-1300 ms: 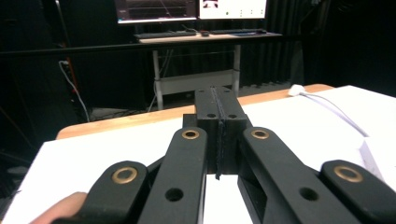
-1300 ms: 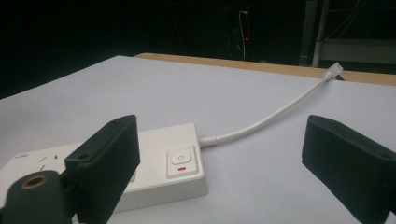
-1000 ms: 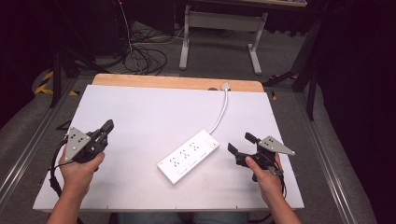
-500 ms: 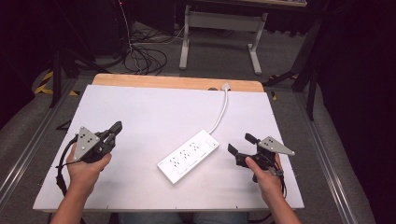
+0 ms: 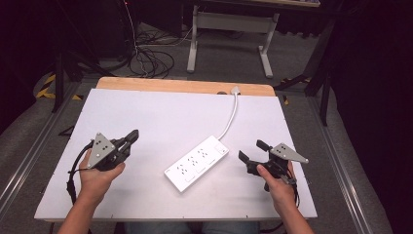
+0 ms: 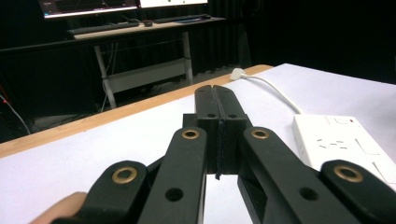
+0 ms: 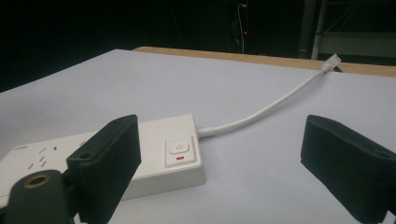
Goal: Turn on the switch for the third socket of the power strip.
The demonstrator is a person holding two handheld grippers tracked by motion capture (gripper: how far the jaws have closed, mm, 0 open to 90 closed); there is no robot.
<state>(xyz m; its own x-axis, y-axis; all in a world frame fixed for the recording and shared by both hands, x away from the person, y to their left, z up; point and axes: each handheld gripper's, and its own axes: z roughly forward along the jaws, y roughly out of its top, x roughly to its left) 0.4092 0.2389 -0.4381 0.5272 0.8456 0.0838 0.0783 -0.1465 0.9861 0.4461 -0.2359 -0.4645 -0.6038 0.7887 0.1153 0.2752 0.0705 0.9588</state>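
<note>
A white power strip (image 5: 197,163) lies slantwise in the middle of the white table (image 5: 160,117); its white cord (image 5: 232,116) runs to the far edge and ends in a small plug (image 5: 236,90). My left gripper (image 5: 132,136) is shut with nothing in it, held low at the left and pointing toward the strip; in the left gripper view its closed jaws meet, with the strip (image 6: 345,144) to their right. My right gripper (image 5: 253,152) stands open just right of the strip. In the right gripper view the strip's switch end (image 7: 180,149) lies ahead between the wide-apart jaws.
A wooden strip (image 5: 185,87) borders the table's far edge. Beyond it stand a grey desk frame (image 5: 229,29) and loose black cables (image 5: 146,56) on the floor. Metal rails (image 5: 29,161) run along both sides of the table.
My left hand has drifted a little to the right and nearer the power strip, jaws still shut. The right hand and the strip have stayed put.
</note>
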